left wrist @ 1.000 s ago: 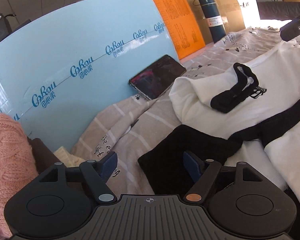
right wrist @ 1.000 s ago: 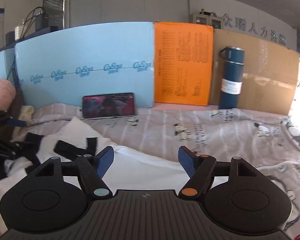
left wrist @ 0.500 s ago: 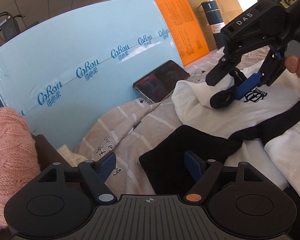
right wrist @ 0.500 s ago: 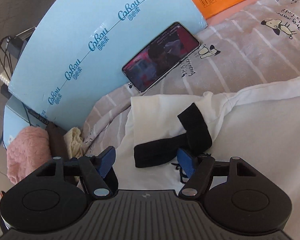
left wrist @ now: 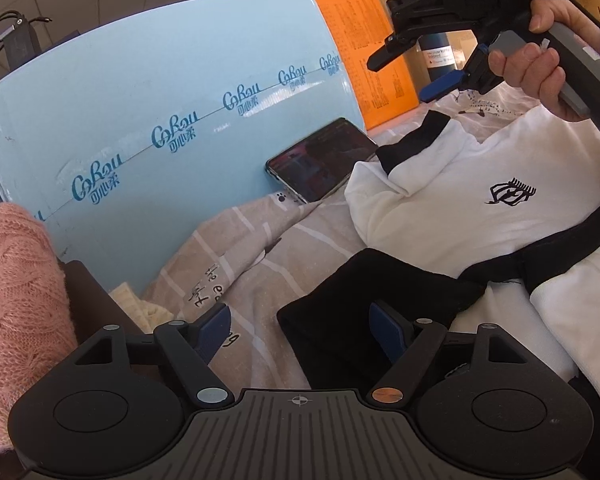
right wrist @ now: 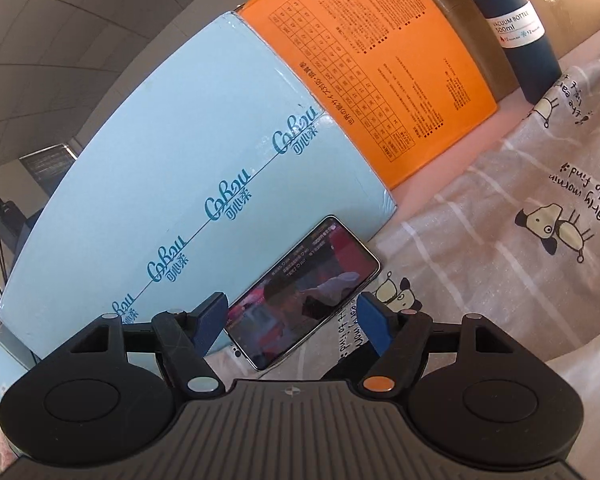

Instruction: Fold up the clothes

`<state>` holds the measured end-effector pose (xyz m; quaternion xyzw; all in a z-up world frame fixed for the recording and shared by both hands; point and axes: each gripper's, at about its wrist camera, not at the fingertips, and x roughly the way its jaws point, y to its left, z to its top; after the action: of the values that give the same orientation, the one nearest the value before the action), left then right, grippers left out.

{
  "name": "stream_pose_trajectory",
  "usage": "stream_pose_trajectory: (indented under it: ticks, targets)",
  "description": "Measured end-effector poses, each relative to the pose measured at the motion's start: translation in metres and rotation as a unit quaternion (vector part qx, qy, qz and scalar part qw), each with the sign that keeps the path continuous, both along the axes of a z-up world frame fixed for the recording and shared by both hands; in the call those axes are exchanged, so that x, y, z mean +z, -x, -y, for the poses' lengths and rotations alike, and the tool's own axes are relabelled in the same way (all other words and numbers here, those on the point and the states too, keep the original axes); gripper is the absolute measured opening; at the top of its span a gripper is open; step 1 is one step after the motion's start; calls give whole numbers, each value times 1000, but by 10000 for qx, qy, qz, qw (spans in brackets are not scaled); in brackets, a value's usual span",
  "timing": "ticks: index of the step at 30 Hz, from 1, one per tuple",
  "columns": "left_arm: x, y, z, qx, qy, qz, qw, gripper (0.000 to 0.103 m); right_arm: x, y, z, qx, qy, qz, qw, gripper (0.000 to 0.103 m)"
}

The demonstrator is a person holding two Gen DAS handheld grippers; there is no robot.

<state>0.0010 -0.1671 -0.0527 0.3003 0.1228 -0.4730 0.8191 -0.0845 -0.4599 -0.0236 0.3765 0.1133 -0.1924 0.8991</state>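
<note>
Left wrist view takes in the striped bedsheet, with the blue foam board standing behind it. On the sheet lies the white garment, its black cuff just ahead of the left gripper, which gapes wide and empty. A hand holds the right gripper above the garment; its jaws are opening, nothing between them. A phone leans on the board.

white top: right side cut off by frame | bottle: cap cut off; small label print unreadable
</note>
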Motion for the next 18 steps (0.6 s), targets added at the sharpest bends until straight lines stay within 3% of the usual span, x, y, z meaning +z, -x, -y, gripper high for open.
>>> stream_pose_trajectory:
  ticks: [4, 8, 11, 12, 13, 15, 18]
  targets:
    - [1, -1, 0, 1, 5, -11, 10000, 79, 7, 4, -18, 551, 887, -408, 9937, 80]
    - [0, 0, 0, 1, -1, 18, 10000, 79, -1, 0, -31, 1019, 1814, -1237, 9703, 81]
    - [0, 0, 0, 1, -5, 37, 10000, 79, -18, -9, -27, 1279, 1861, -1639, 9603, 79]
    - [0, 0, 1, 1, -7, 44, 10000, 79, -24, -12, -25, 1343, 1829, -1729, 9584, 69]
    - [0, 0, 1, 1, -5, 37, 10000, 79, -28, -15, -24, 1393, 1832, -1803, 9563, 50]
    - [0, -1, 1, 0, -3, 21, 10000, 79, -35, -18, -24, 1450, 1925, -1873, 9523, 26]
    - [0, 0, 1, 0, -5, 30, 10000, 79, -38, -18, -18, 1391, 1927, -1736, 9557, 17]
